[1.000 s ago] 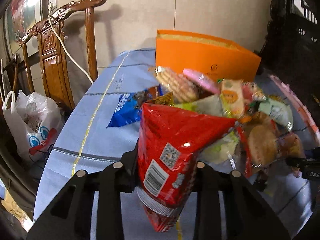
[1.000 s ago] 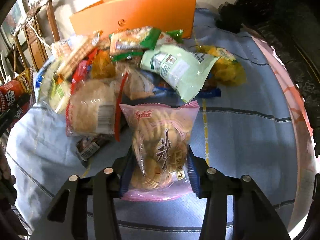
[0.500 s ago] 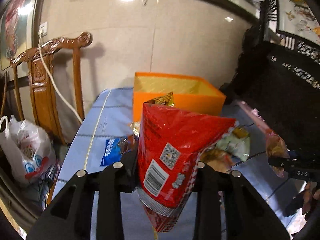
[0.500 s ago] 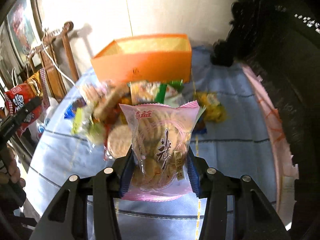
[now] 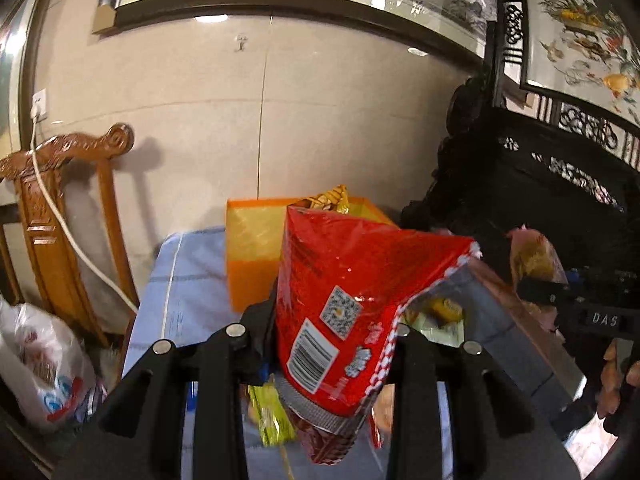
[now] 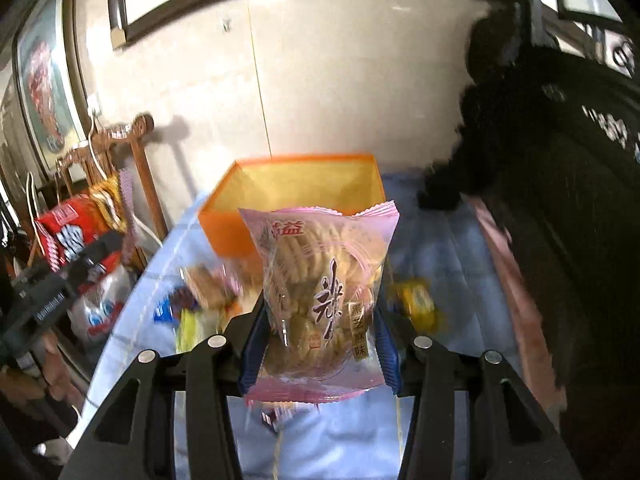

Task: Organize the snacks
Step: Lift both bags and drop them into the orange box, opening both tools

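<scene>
My left gripper (image 5: 332, 344) is shut on a red snack bag (image 5: 352, 304) and holds it high above the table, in front of the open orange box (image 5: 252, 256). My right gripper (image 6: 320, 344) is shut on a pink cracker pack (image 6: 320, 292), also raised, with the orange box (image 6: 304, 184) straight behind it. The box looks empty inside. A pile of loose snacks (image 6: 208, 292) lies blurred on the blue tablecloth (image 6: 440, 264) below. The left gripper with the red bag shows at the left edge of the right wrist view (image 6: 68, 256).
A carved wooden chair (image 5: 60, 216) with a white cable stands left of the table, a white plastic bag (image 5: 44, 364) below it. Dark carved furniture (image 5: 560, 208) lines the right side. A tiled wall with framed pictures is behind the box.
Both grippers have lifted and tilted up with their packs. The snack pile has dropped low in view and the orange box now sits directly ahead, showing its open inside.
</scene>
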Available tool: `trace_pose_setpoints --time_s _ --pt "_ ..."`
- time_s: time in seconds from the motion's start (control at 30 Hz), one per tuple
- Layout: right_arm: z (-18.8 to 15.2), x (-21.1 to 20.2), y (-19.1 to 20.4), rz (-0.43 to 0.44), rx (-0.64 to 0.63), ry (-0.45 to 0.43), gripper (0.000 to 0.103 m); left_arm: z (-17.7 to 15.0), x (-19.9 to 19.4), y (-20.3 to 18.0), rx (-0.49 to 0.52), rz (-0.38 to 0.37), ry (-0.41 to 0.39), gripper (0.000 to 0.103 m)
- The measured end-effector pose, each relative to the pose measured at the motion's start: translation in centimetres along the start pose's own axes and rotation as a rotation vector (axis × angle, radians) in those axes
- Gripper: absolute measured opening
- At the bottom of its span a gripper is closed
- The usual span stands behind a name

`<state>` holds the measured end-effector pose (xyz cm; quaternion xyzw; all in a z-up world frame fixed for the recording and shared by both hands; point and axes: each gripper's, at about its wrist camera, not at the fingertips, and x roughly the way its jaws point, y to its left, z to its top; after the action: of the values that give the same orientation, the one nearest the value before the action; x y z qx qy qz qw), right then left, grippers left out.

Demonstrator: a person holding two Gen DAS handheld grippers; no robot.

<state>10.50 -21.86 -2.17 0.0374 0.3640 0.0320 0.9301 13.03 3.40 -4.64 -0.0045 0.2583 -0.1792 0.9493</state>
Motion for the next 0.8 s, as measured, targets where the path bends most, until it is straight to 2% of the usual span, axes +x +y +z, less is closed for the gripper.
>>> trace_pose_setpoints --time_s 0.13,0.27,0.43,0.5,0.53,0.57,0.6,0.63,0.7,0.8 --pt "6.2 1.4 -0.4 0.032 -0.025 -0.039 0.048 4.6 3.1 0.1 -0.03 0.001 -0.019 0.031" --pt "13.2 5.2 -0.9 0.062 -0.075 -0.038 0.048 8.9 7.8 0.3 -0.058 0.022 0.002 0.031" --pt "19.5 11.2 -2.1 0.058 -0.11 -0.022 0.048 13.7 14.5 0.5 -0.052 0.095 0.004 0.031" --pt "20.7 13.2 -2.3 0.052 -0.12 -0.023 0.048 15.1 17.1 0.6 -0.063 0.113 0.024 0.031" --pt "21.3 14.2 -2.4 0.048 -0.126 -0.028 0.052 15.6 18.4 0.8 -0.071 0.125 0.034 0.035" --pt "22.0 15.5 -2.5 0.048 -0.131 -0.028 0.068 16.2 19.9 1.2 -0.073 0.147 0.044 0.044" --pt "22.4 16.7 -2.5 0.046 -0.136 -0.012 0.082 16.0 20.7 1.5 -0.078 0.166 0.051 0.073" --pt "22.7 18.0 -2.6 0.023 -0.139 0.008 0.096 16.1 21.5 2.0 -0.088 0.19 0.049 0.092" --pt "22.6 19.6 -3.1 -0.013 -0.144 0.011 0.096 16.0 22.5 2.9 -0.118 0.229 0.044 0.094" --pt "22.0 20.1 -4.2 -0.009 -0.116 0.026 0.096 15.0 22.4 4.6 -0.176 0.243 0.071 0.094"
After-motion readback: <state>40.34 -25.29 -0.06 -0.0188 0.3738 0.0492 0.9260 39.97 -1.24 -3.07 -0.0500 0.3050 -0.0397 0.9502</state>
